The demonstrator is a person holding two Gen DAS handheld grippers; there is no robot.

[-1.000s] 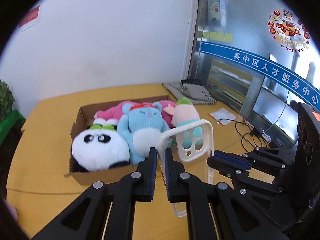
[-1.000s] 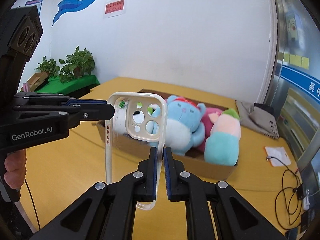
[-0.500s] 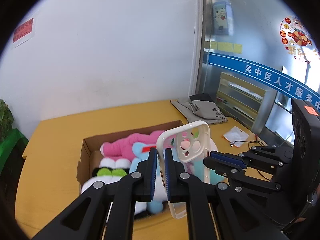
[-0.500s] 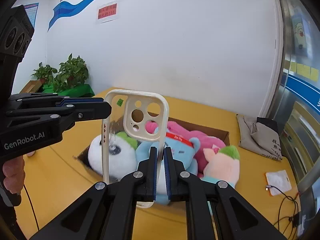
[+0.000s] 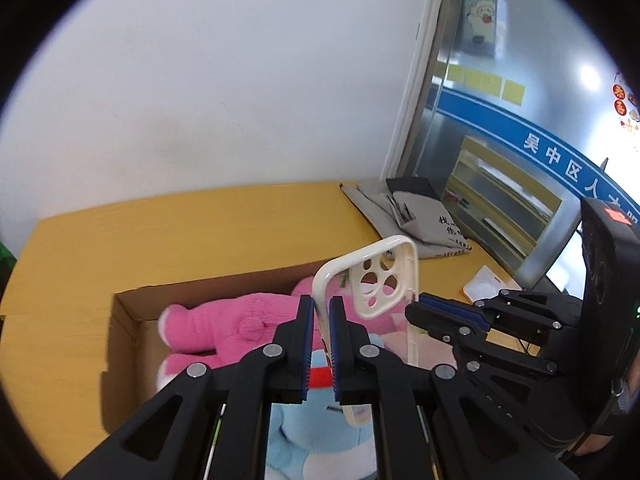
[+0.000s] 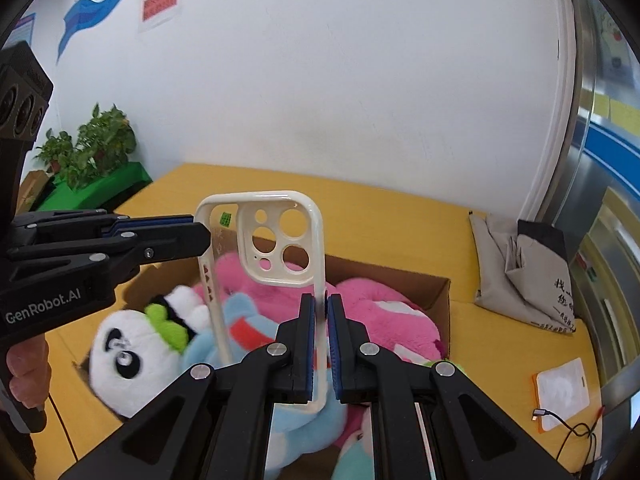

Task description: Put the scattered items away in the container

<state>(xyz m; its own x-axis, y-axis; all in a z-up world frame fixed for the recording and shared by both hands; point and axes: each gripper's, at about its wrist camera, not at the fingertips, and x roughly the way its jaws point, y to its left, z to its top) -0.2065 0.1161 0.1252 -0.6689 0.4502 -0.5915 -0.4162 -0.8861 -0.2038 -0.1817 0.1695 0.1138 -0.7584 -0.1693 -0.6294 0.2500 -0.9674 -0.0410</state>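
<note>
2 grippers (left gripper, right gripper) clamp phone case above box.

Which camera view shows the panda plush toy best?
The right wrist view: the panda plush lies in the cardboard box, its face fully visible left of the phone case. In the left wrist view the panda is not visible; only pink and blue plush show.

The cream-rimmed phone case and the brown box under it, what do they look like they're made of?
Cream-rimmed phone case: likely glossy flexible plastic; the rim shines and its back panel is see-through. Brown box: matte corrugated cardboard, judging by its dull tan walls and raw cut edges.
</note>
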